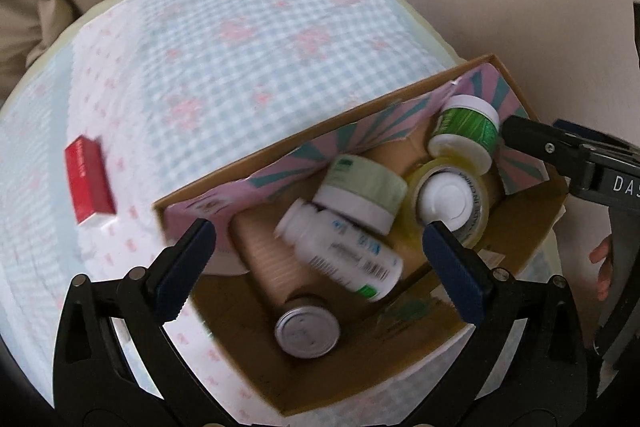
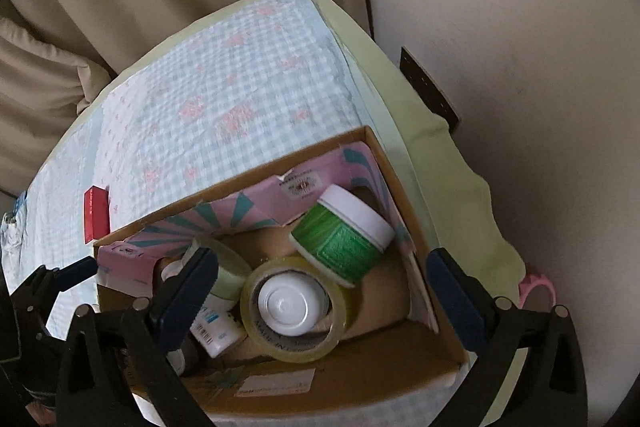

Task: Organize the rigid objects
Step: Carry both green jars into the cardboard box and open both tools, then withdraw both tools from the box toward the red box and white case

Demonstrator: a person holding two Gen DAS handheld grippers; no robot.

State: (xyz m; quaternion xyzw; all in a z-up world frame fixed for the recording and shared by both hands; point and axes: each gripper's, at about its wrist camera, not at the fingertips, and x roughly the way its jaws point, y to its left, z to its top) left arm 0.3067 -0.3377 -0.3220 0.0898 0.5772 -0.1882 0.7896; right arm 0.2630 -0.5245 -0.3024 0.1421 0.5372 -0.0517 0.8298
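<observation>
Both tongs gape with nothing between the fingers: left gripper [image 1: 320,267] and right gripper [image 2: 322,293] hang over the open cardboard box [image 1: 420,343]. Inside: silver-lidded can [image 1: 306,327] nearest, white bottle [image 1: 344,251] lying flat, pale green jar [image 1: 362,193], tape roll [image 2: 294,307] around a white cap, green-labelled jar [image 2: 344,237] tilted at the far corner. Farther left, outside the box, a red box [image 1: 88,185] lies on the checked cloth [image 1: 248,39].

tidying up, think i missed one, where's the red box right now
The red box lies outside the cardboard box, alone on the checkered cloth, at the left in both wrist views and left of the cardboard box's far left corner.
</observation>
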